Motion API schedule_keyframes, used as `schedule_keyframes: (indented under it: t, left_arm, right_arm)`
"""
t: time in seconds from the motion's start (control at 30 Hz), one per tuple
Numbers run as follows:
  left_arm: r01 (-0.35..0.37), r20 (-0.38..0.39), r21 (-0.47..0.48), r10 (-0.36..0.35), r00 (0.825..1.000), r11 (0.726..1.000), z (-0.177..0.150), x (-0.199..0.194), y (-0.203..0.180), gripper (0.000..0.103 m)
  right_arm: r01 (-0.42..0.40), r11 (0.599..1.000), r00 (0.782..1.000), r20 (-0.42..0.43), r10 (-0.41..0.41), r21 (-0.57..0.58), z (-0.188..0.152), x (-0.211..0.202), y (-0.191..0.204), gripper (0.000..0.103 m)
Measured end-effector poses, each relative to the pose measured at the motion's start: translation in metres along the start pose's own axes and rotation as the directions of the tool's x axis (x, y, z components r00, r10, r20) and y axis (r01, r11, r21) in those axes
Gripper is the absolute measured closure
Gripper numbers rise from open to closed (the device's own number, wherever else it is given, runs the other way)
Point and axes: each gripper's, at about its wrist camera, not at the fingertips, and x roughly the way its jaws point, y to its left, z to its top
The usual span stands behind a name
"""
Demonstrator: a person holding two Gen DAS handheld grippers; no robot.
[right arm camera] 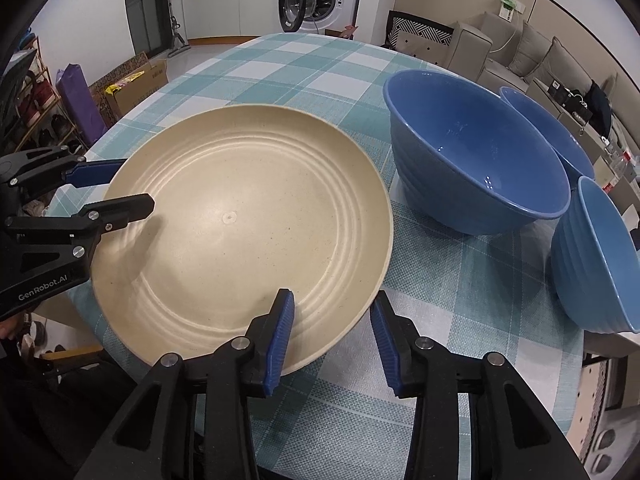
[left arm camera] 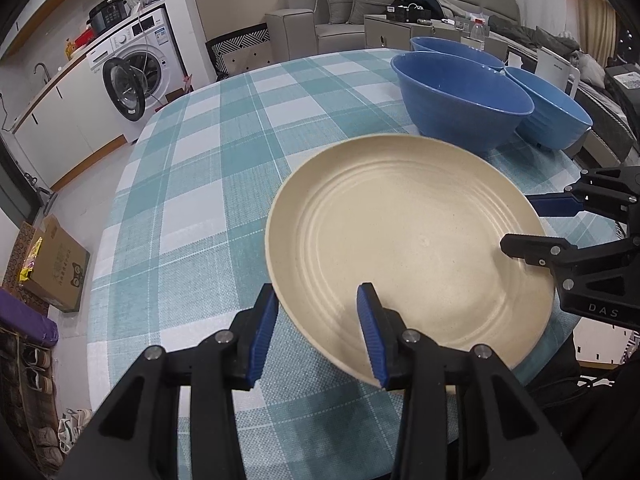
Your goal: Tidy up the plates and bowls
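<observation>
While both grippers tilt steeply down at the table, each straddles the rim of the cream plate from an opposite side. In the left wrist view, the left gripper has one blue-padded finger outside the plate's near-left rim and the other over its inner face; the jaws stand apart, with a visible gap at the pads, so the rim lies between them unclamped. Across the plate, the right gripper reaches in from the right edge, one finger above the plate and one beyond its rim.

From the right wrist view, the right gripper likewise brackets the plate's near-right rim, pads parted and not pressing. At the plate's left edge the left gripper sits the same way.

Flat on the checked cloth, the plate lies at the table's near side. Just beyond it to the right stand three blue bowls, close together, the nearest beside the plate's rim.
</observation>
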Motion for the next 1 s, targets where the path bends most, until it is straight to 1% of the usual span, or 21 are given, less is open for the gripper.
schedule_keyframes:
  t: [0.43,0.63,0.7,0.73,0.87,1.0]
  left_arm:
    - [-0.016,-0.001,0.027,0.016,1.000,1.000,-0.001,0.007,-0.004,0.062]
    - [-0.016,0.012,0.029,0.016,1.000,0.999,-0.002,0.010,-0.005,0.060]
    - [-0.019,0.014,0.032,0.019,1.000,0.999,-0.001,0.010,-0.006,0.060]
    - [-0.017,0.013,0.031,0.016,1.000,0.999,-0.002,0.010,-0.006,0.060]
    - [-0.007,0.009,0.023,0.007,1.000,1.000,-0.001,0.012,-0.006,0.060]
    - [0.001,0.003,0.021,-0.001,1.000,1.000,0.000,0.012,-0.004,0.057]
  right_arm:
    - [0.000,1.000,1.000,-0.002,0.000,-0.006,0.000,0.001,0.000,0.059]
    - [0.002,1.000,1.000,0.002,-0.002,-0.006,-0.001,0.000,0.000,0.059]
    - [0.001,1.000,1.000,0.004,-0.001,-0.006,-0.001,-0.001,0.001,0.058]
    - [-0.004,1.000,1.000,0.006,0.004,-0.006,-0.001,-0.001,0.001,0.056]
    - [-0.004,1.000,1.000,0.009,0.004,-0.010,-0.001,-0.001,0.001,0.055]
    - [-0.015,1.000,1.000,0.011,0.015,-0.006,-0.001,-0.001,0.000,0.054]
